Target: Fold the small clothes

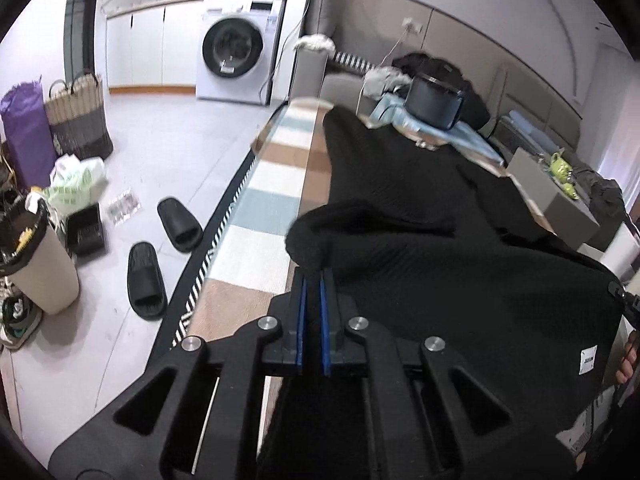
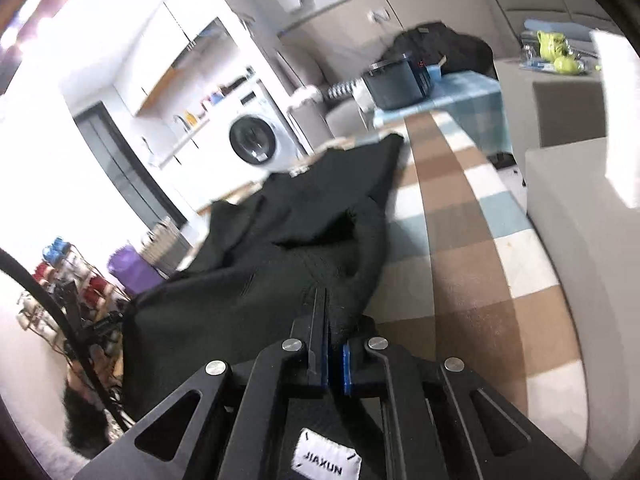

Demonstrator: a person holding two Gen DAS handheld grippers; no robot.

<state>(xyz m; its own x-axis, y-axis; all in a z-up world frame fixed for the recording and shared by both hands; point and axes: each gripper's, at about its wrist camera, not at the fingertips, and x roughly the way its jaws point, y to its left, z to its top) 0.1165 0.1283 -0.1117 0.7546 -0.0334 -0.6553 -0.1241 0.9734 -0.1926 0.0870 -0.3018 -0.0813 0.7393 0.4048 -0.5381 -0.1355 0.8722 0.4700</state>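
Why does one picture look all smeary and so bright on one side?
Right wrist view: the washing machine and the shelves are smeared by motion blur, and the left wall is washed out white by glare. Left wrist view: sharper and evenly lit, though the black garment shows almost no detail. Both views bend straight edges, like the checked cloth, because of the fisheye lens.

Left gripper (image 1: pixel 314 276) clamped on a bunched fold of black garment (image 1: pixel 440 240), fabric pinched at the tips. Garment drapes right and far over the checked cloth (image 1: pixel 264 184). White label (image 1: pixel 588 360) near right. Floor left: two slippers (image 1: pixel 160 256), bin (image 1: pixel 40 264). Washer (image 1: pixel 236 56) far.
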